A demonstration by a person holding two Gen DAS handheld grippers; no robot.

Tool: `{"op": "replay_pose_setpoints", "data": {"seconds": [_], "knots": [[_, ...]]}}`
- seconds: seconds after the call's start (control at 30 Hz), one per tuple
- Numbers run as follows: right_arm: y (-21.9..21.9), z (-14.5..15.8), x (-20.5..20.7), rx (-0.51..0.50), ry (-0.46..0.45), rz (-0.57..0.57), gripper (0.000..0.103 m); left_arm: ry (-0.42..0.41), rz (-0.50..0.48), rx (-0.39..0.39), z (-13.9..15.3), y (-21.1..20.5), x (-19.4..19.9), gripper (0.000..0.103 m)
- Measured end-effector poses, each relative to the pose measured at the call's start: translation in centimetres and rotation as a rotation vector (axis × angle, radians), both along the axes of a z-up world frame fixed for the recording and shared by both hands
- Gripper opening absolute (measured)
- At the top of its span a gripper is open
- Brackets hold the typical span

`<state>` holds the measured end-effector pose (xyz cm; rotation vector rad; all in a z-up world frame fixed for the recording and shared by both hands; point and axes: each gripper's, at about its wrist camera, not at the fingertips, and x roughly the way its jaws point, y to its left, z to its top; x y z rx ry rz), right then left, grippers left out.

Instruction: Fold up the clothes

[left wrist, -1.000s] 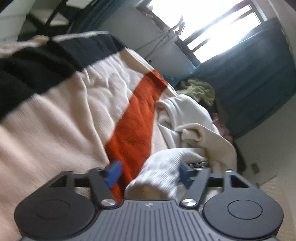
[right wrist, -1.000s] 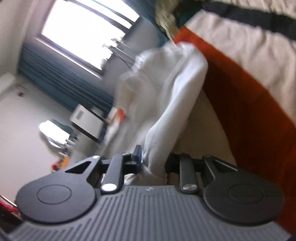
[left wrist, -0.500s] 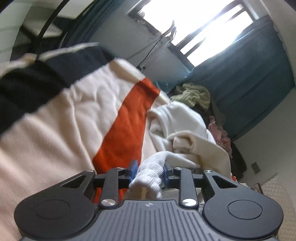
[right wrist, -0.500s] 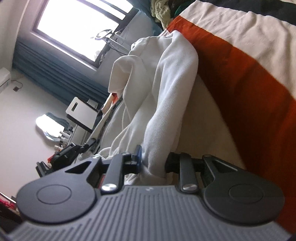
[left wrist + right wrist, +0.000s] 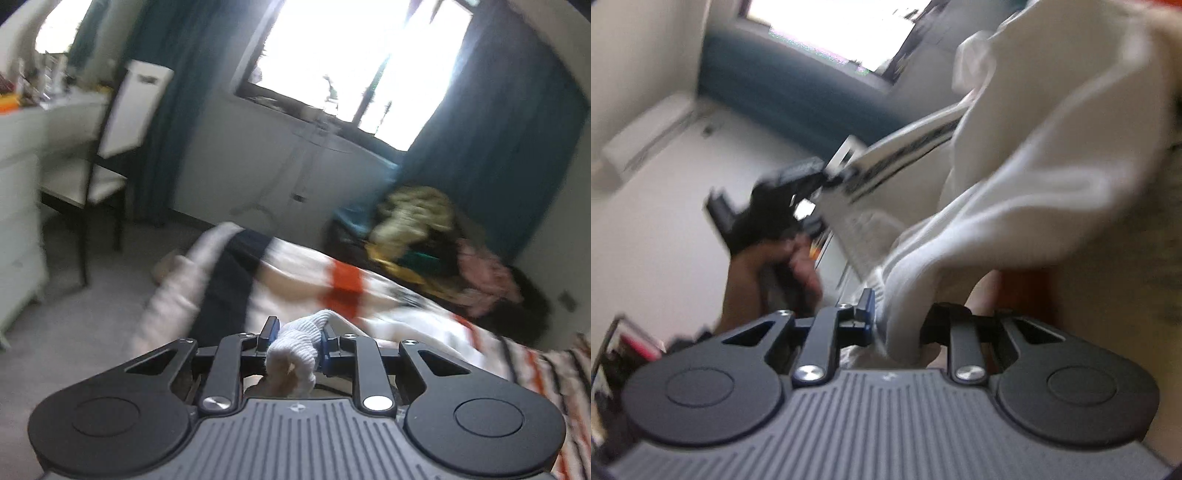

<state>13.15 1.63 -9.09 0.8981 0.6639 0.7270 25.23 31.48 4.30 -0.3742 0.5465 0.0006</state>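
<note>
Left wrist view: left gripper [image 5: 295, 338] with jaws closed down on a ribbed white cuff [image 5: 295, 345], bunched thick between the blue pads. Raised above the bed [image 5: 295, 273], striped blanket below in cream, dark and orange bands, all blurred. Chair [image 5: 110, 129] and white desk [image 5: 22, 140] to the left, window [image 5: 354, 55] ahead, clothes pile [image 5: 424, 229] by the curtain at right. Open floor between chair and bed, so free room to that side; bed edge close beneath.

Right wrist view: right gripper [image 5: 897, 325] with jaws narrowed on another ribbed edge of the same white garment [image 5: 1034, 177], which hung up and away to the right in loose drapes. Left hand [image 5: 775, 266] seen across at left, gripping its black tool, with a printed part of the cloth stretched toward it. Orange blanket just behind the cloth.

Judged soft, light knit: limp, no stiffness, likely to sag and twist between the two holds, not slippery. Ribbed hems judged the best places to grip, thick enough not to slide out. Whether spread for folding or mid-fold, not settled by these views
</note>
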Motion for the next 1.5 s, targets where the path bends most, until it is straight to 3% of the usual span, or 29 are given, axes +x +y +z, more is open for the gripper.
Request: {"op": "replay_pose_setpoints", "data": {"seconds": [0.1, 0.23, 0.37, 0.43, 0.47, 0.53, 0.6, 0.63, 0.83, 1.1, 1.17, 1.4, 1.5], "knots": [[5.9, -0.1, 2.7, -0.021, 0.004, 0.106, 0.025, 0.039, 0.07, 0.046, -0.6, 3.8, 2.5, 0.023], [11.4, -2.1, 6.2, -0.099, 0.104, 0.183, 0.028, 0.091, 0.164, 0.106, -1.4, 8.8, 5.8, 0.024], [12.5, -3.7, 7.6, -0.138, 0.167, 0.25, 0.031, 0.115, 0.162, 0.099, -3.9, 9.6, 7.0, 0.026], [12.4, -3.9, 7.7, -0.134, 0.187, 0.282, 0.041, 0.116, 0.168, 0.087, -4.2, 9.6, 7.2, 0.03], [12.2, -3.9, 7.8, -0.127, 0.197, 0.3, 0.047, 0.12, 0.177, 0.073, -4.1, 9.6, 7.0, 0.034], [11.8, -3.2, 6.6, -0.126, 0.208, 0.319, 0.082, 0.14, 0.177, 0.076, -3.6, 9.1, 6.3, 0.06], [11.3, -2.2, 5.6, -0.149, 0.184, 0.321, 0.084, 0.147, 0.188, 0.099, -2.8, 8.2, 5.0, 0.081], [11.1, -1.4, 5.3, -0.163, 0.162, 0.335, 0.084, 0.144, 0.199, 0.121, -2.3, 7.7, 4.1, 0.084], [6.9, 3.9, 0.8, -0.307, -0.017, 0.313, 0.084, 0.1, 0.163, 0.115, 0.5, 3.1, -2.0, 0.085], [-3.0, 9.1, -4.4, -0.485, -0.239, 0.089, 0.083, -0.001, 0.016, 0.147, 3.7, -8.6, -10.9, 0.085], [-6.5, 10.0, -5.6, -0.516, -0.276, 0.021, 0.083, -0.03, -0.036, 0.189, 4.2, -12.6, -13.2, 0.085], [-17.1, 11.3, -8.3, -0.625, -0.351, -0.212, 0.083, -0.086, -0.19, 0.202, 2.5, -24.8, -19.4, 0.085], [-20.3, 10.8, -8.9, -0.676, -0.366, -0.296, 0.083, -0.14, -0.192, 0.202, 1.7, -28.5, -21.4, 0.086]]}}
